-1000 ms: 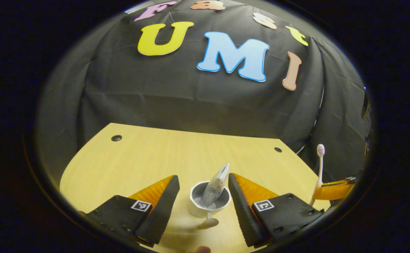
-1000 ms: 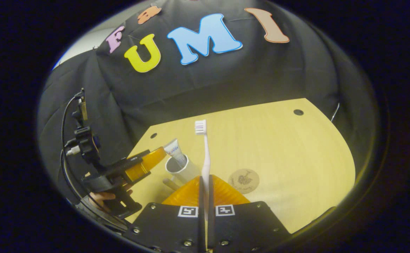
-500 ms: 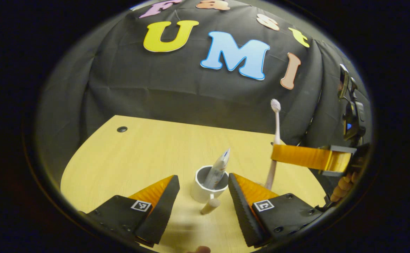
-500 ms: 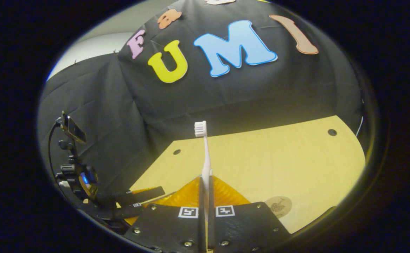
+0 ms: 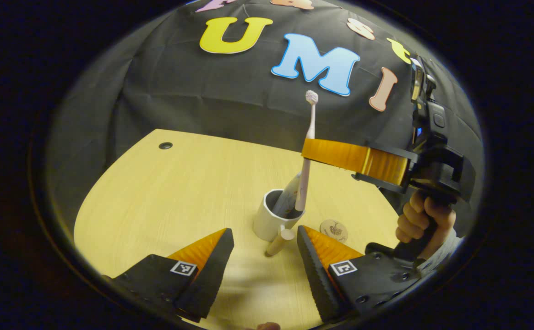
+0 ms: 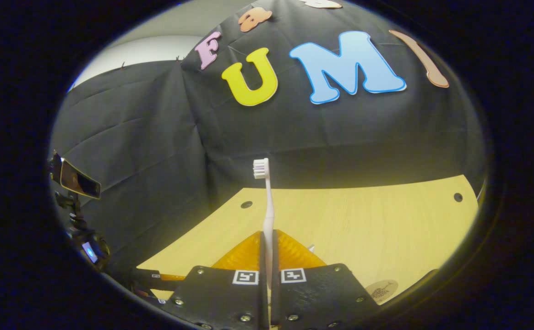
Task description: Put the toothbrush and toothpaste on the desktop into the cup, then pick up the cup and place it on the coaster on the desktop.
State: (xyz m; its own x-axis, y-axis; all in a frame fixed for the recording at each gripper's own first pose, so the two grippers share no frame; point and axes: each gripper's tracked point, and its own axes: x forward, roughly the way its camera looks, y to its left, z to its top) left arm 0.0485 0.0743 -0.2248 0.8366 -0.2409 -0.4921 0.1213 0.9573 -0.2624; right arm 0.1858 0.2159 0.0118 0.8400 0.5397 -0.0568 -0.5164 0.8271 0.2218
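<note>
A white cup with a wooden handle stands on the desk, and the toothpaste tube leans inside it. My left gripper is open just short of the cup, with the handle pointing between its fingers. The right gripper hovers above the cup, shut on the pale toothbrush, which stands upright. The brush's lower end reaches inside the cup's rim, bristles on top. In the right gripper view, that gripper pinches the toothbrush. A round coaster lies right of the cup.
The wooden desk has small round holes near its back corners. A hand holds the right gripper's grip. The coaster lies near the lower right rim of the right gripper view. A camera mount rises at that view's left.
The right gripper has carried the toothbrush up and leftward to above the cup, its lower end now inside the rim. My left gripper has backed away from the cup, still open.
</note>
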